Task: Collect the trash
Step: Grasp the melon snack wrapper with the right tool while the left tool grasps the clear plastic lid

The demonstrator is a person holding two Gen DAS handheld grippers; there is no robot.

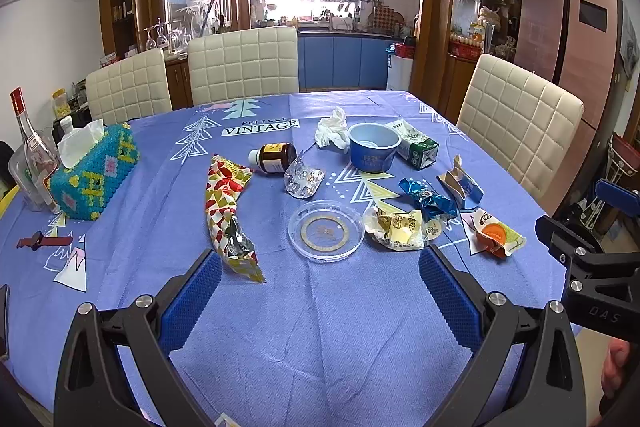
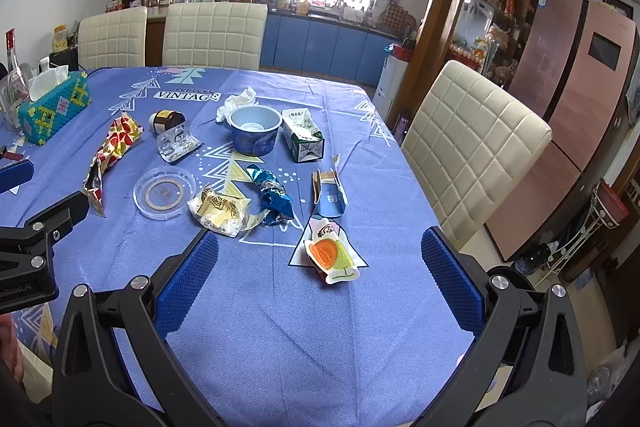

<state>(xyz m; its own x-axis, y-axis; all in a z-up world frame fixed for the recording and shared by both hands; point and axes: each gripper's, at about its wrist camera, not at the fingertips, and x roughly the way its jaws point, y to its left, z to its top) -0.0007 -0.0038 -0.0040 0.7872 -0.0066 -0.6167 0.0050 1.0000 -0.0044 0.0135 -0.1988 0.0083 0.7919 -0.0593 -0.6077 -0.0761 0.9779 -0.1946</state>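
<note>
Trash lies scattered on the blue tablecloth (image 1: 320,327): a red-yellow snack wrapper (image 1: 228,211), a clear plastic lid (image 1: 326,229), a yellow wrapper (image 1: 398,229), a blue foil wrapper (image 1: 426,199), an orange-lidded jelly cup (image 2: 330,257), a blue paper cup (image 1: 374,147), a green carton (image 1: 418,145), a crumpled tissue (image 1: 332,129), a blister pack (image 1: 302,179), a brown bottle (image 1: 274,157) and a torn blue box (image 2: 328,195). My left gripper (image 1: 320,291) is open and empty above the cloth, near the lid. My right gripper (image 2: 320,279) is open and empty, near the jelly cup.
A beaded tissue box (image 1: 94,173), glass bottles (image 1: 30,147) and a red watch (image 1: 42,239) sit at the table's left. Cream chairs (image 1: 242,65) stand behind and one (image 2: 472,147) at the right. The right table edge drops off beside my right gripper.
</note>
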